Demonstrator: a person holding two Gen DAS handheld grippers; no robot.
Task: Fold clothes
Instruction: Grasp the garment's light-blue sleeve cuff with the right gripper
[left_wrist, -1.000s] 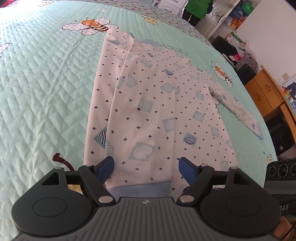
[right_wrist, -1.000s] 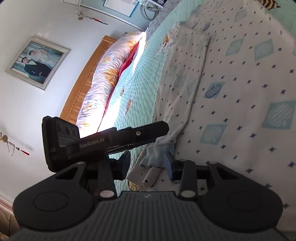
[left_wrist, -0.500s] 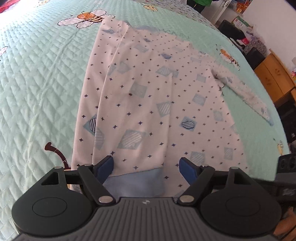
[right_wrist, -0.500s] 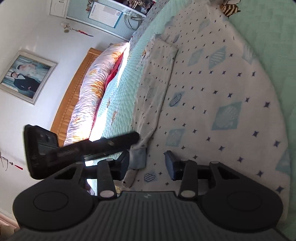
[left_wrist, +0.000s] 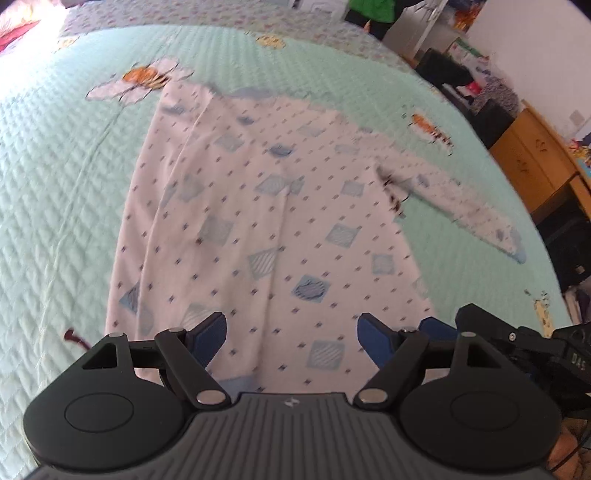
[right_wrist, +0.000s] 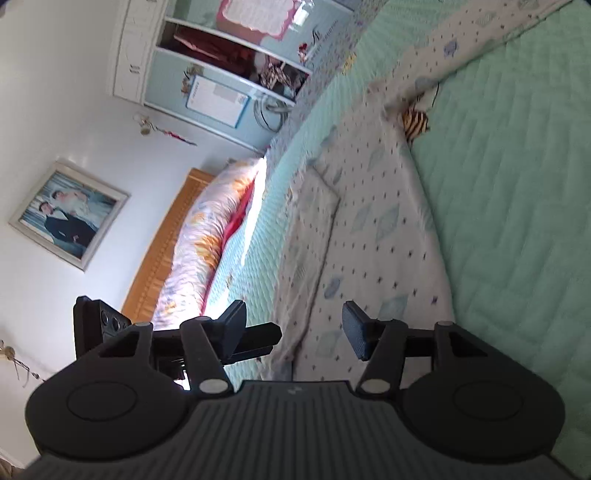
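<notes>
White long-sleeved top (left_wrist: 280, 221), small dark dots and pale blue squares, lies flat on the green quilted bed (left_wrist: 66, 192). Neck end far, light blue hem (left_wrist: 236, 386) near. Left sleeve looks already folded in over the body, a long crease down that side; the other sleeve (left_wrist: 469, 218) stretches out to the right, cuff well apart from the body. Frame is motion-blurred, so the exact lie of the folded edge is uncertain.

Handling, as a judgement: thin knit, light, limp. It will drape and drag on the quilt rather than slide cleanly. Best holds are doubled edges: the right cuff or shoulder seam for the next sleeve fold, later the hem corners.

Left tongs (left_wrist: 291, 341) wide, nothing between them, hanging above the hem. Right tongs (right_wrist: 293, 328) opening, pads clear of cloth, pointing nearly level along the garment's near edge; the left tool's black body shows behind them.

Bee prints (left_wrist: 142, 79) on the quilt; wooden cabinet (left_wrist: 532, 155) far right.
</notes>
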